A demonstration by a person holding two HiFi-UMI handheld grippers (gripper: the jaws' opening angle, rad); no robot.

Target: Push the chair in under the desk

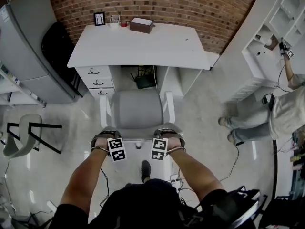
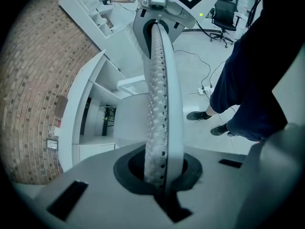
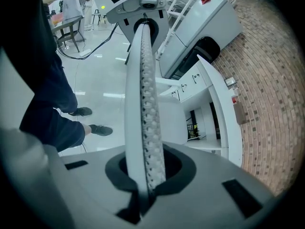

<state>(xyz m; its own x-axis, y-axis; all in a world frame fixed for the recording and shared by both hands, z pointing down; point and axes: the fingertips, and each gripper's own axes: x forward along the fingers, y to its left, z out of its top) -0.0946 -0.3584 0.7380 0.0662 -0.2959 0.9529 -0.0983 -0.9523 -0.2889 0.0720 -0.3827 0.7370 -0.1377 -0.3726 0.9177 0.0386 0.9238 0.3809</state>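
Against the brick wall: a white rectangular desk (image 1: 138,46), with a stack of drawers (image 1: 95,82) down its left side and an open knee space to their right.
Along the desk's far edge: a small black picture frame (image 1: 99,18), a small white cup (image 1: 114,21) and a brown box with a white top (image 1: 141,25).
Chair: a grey padded chair with white armrests (image 1: 137,109) stands on the pale floor facing the knee space, lined up between the drawers and the desk's right side panel. Its seat sits out in front of the desktop edge, not tucked under.
Left gripper (image 1: 106,137): at the left end of the backrest's top edge. Its two fingers (image 2: 159,104) are pressed flat together with nothing between them.
Right gripper (image 1: 167,134): at the right end of the same edge. Its fingers (image 3: 143,104) are likewise pressed together on nothing.
Person holding them: bare forearms reach forward, and one dark shoe (image 1: 146,170) is planted just behind the chair.
Right side of the room: a second person in light clothes (image 1: 267,118) stands at a white shelving unit (image 1: 281,27).
Left side: a tall grey cabinet (image 1: 28,46), and nearer, a pale chair on a black frame (image 1: 19,135), well apart from the desk.
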